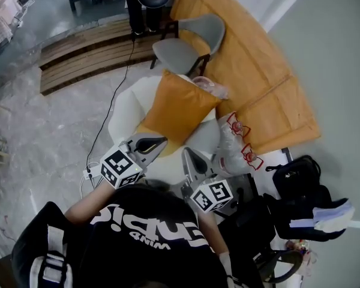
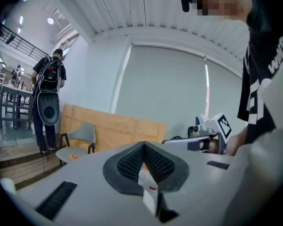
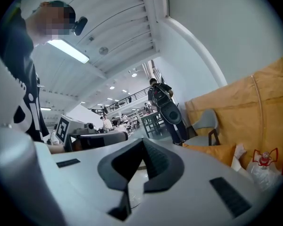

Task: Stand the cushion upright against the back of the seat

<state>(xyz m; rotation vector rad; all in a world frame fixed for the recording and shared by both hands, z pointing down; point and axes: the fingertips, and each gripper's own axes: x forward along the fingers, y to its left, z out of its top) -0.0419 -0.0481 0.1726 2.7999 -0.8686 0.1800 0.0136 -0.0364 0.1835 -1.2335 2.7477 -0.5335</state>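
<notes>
An orange cushion (image 1: 179, 108) stands tilted on the white seat (image 1: 125, 110) in the head view, its top corner towards the grey chair. Its edge also shows low at the right of the right gripper view as the cushion (image 3: 218, 153). My left gripper (image 1: 158, 141) is held just in front of the cushion's lower edge, shut with nothing in it. My right gripper (image 1: 187, 155) is beside it to the right, also shut and empty. In their own views the left gripper (image 2: 144, 166) and the right gripper (image 3: 141, 162) both point level, jaws closed together.
A grey chair (image 1: 189, 39) stands behind the seat, against a big tan board (image 1: 252, 59). Clear plastic bags (image 1: 233, 138) lie at the seat's right. A black bag (image 1: 300, 182) sits further right. A person (image 2: 47, 95) stands at the back on a wooden step (image 1: 78, 59).
</notes>
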